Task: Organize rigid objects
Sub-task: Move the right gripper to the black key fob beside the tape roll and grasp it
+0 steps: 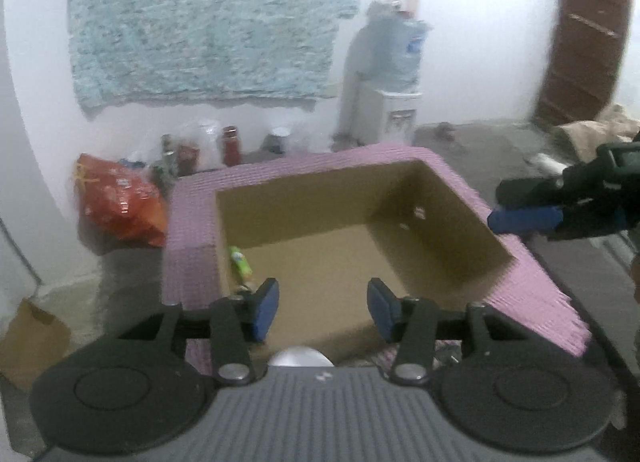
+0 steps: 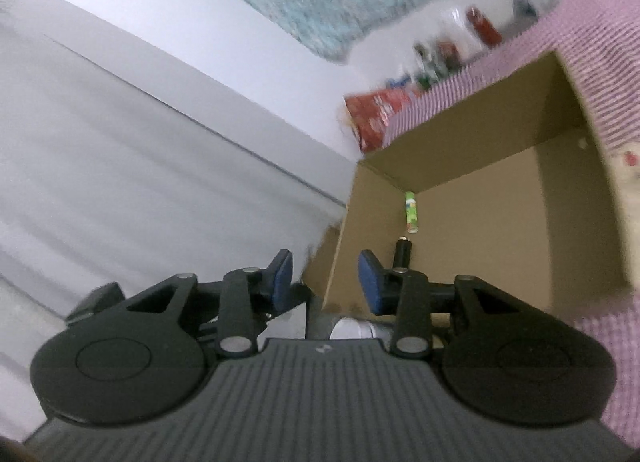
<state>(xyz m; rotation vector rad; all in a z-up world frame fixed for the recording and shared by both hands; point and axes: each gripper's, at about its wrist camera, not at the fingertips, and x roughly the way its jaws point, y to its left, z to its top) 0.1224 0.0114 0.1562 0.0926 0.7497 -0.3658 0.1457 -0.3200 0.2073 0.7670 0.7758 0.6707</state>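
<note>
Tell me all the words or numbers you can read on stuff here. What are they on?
None can be read.
Orange snack bag: white print, too blurred.
Water jug on the dispenser: blue label, too blurred.
Green tube in the cardboard box: coloured print, too small.
Red jar: label blurred.
</note>
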